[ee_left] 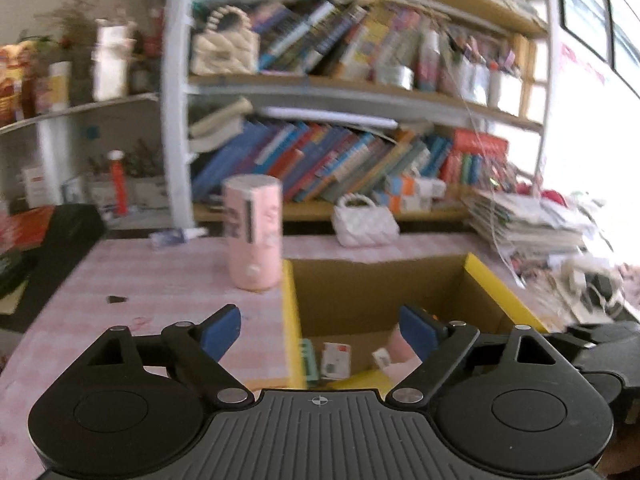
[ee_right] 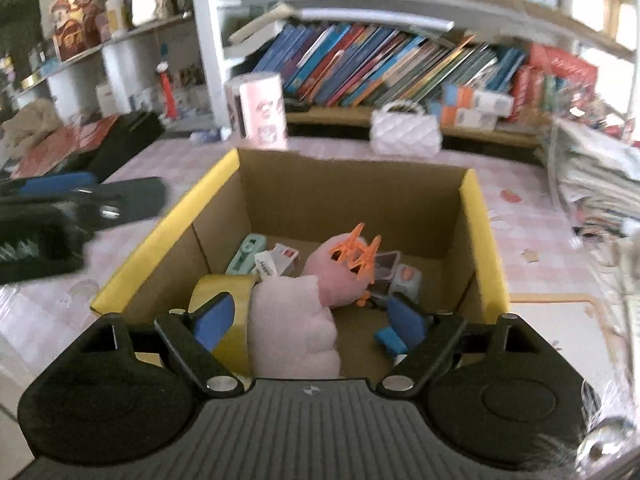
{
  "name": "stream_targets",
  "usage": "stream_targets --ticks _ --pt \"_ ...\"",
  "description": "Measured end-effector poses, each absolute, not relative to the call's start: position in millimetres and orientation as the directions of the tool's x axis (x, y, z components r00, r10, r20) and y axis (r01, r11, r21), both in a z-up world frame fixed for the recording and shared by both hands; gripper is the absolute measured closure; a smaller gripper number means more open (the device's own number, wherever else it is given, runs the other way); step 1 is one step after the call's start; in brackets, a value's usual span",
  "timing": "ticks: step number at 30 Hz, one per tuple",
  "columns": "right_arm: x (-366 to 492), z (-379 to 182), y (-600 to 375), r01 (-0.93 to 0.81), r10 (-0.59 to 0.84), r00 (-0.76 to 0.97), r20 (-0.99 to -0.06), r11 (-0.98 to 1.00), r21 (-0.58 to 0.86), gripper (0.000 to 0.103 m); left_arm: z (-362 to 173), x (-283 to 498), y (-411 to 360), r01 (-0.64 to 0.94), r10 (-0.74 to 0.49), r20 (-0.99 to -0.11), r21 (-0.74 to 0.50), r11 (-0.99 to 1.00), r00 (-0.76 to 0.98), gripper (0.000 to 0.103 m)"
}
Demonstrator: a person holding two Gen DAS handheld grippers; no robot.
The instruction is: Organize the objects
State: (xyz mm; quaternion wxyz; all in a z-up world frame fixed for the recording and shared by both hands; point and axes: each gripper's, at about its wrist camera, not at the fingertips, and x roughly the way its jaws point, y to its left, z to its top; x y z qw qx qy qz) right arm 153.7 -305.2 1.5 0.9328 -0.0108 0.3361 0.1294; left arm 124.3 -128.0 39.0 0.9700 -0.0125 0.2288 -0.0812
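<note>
A cardboard box with yellow flaps [ee_right: 476, 208] stands on the pink checked tablecloth; it also shows in the left wrist view [ee_left: 291, 304]. Inside lie a pink plush toy [ee_right: 296, 320] with orange clips [ee_right: 360, 256], a yellow tape roll [ee_right: 224, 284], a mint remote [ee_right: 246, 256], small cartons [ee_right: 280, 260] and a grey gadget [ee_right: 406, 280]. My right gripper [ee_right: 306, 320] is open over the box's near side, jaws either side of the plush, not touching. My left gripper [ee_left: 320, 330] is open and empty above the box's left wall. A pink cylinder [ee_left: 254, 232] stands left of the box.
A white quilted handbag [ee_right: 404, 132] sits behind the box. Bookshelves [ee_left: 320, 152] full of books line the back. A stack of papers [ee_left: 528, 220] lies at the right. A black case [ee_right: 128, 136] lies at the left. The left gripper's body [ee_right: 60, 216] shows in the right wrist view.
</note>
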Motion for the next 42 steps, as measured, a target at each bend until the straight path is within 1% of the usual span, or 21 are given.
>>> stream_targets --ticks 5,10,12,16,20,24,31,38,42 --pt "123 16 -297 -0.147 0.144 0.814 -0.563 0.988 0.040 0.017 44 97 -101 0.063 -0.085 -0.431 -0.067 0.996 0.898 0.008" --pt "96 22 -280 -0.096 0.105 0.839 -0.534 0.994 0.045 0.017 36 69 -80 0.022 -0.044 -0.464 -0.054 0.998 0.885 0.007" --pt "85 22 -271 -0.086 0.096 0.840 -0.534 0.995 0.043 0.015 32 58 -72 0.011 -0.029 -0.478 -0.041 0.999 0.878 0.007" --pt "63 18 -250 -0.086 0.081 0.831 -0.550 0.996 0.017 0.011 27 35 -56 -0.022 0.006 -0.501 -0.026 0.999 0.866 0.003" --pt "44 13 -230 -0.091 0.075 0.821 -0.566 0.996 -0.001 0.005 22 18 -44 -0.036 0.022 -0.529 -0.016 0.999 0.848 0.001" --pt "28 10 -214 -0.089 0.065 0.813 -0.579 0.996 -0.013 0.000 18 4 -32 -0.031 0.011 -0.550 -0.026 0.999 0.835 0.001" --pt "3 1 -197 -0.071 0.044 0.792 -0.609 0.997 -0.020 0.000 13 -16 -21 -0.012 0.003 -0.563 -0.014 1.000 0.826 0.001" --pt "-11 -5 -192 -0.035 0.025 0.784 -0.620 0.999 -0.003 0.000 9 -26 -20 -0.006 0.022 -0.578 0.029 1.000 0.816 0.001" --pt "-14 -10 -187 -0.015 0.001 0.772 -0.636 1.000 -0.016 0.000 6 -29 -20 -0.019 0.045 -0.581 0.052 0.998 0.812 0.001"
